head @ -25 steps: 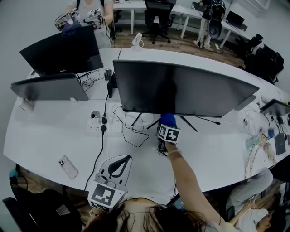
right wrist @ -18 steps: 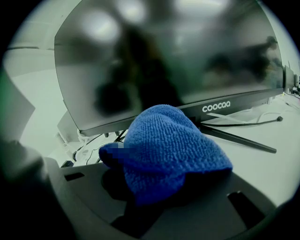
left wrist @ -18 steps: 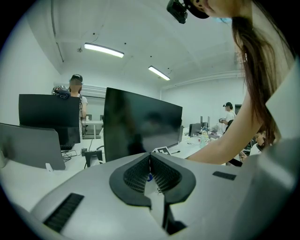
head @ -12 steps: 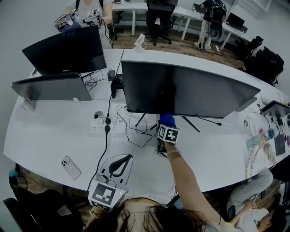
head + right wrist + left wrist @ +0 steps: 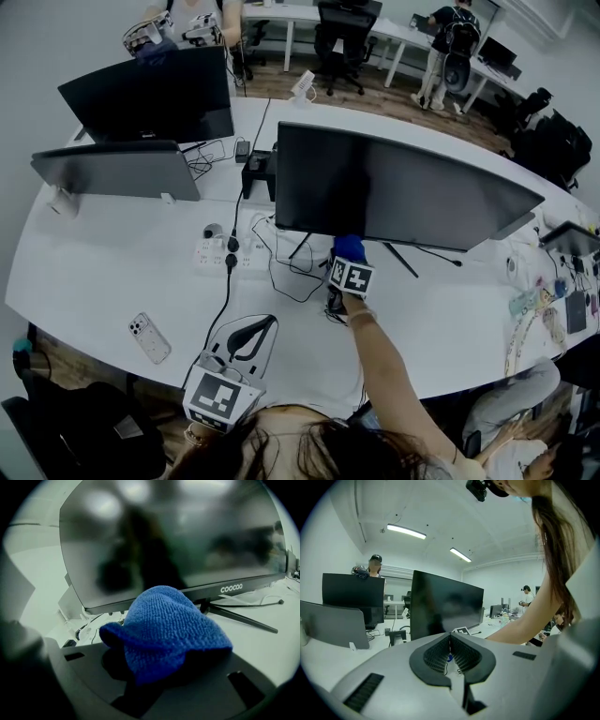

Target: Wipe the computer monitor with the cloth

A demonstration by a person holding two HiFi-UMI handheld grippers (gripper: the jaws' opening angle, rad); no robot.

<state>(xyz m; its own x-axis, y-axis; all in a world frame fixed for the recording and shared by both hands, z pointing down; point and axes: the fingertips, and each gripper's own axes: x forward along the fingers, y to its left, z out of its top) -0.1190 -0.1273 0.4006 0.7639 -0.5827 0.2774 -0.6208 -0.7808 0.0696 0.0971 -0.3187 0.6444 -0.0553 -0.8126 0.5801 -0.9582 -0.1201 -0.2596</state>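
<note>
A wide dark monitor (image 5: 403,192) stands on the white desk (image 5: 112,272), its screen (image 5: 178,536) filling the right gripper view. My right gripper (image 5: 345,255) is shut on a blue cloth (image 5: 164,627), held just below the monitor's lower edge, left of its stand. The blue cloth (image 5: 348,247) bulges out past the jaws, close to the bezel. My left gripper (image 5: 221,398) hangs low at the desk's near edge, its jaws closed together with nothing between them, pointing at the same monitor (image 5: 445,606).
Two more monitors (image 5: 155,94) stand at the back left. A power strip (image 5: 225,253) with cables lies left of the stand, a phone (image 5: 148,337) at the near left. Small items (image 5: 553,309) crowd the right end. People stand beyond the desk.
The view has shifted so the monitors sit further right in frame. My right gripper with the cloth stays under the monitor's lower edge; the left gripper has barely moved.
</note>
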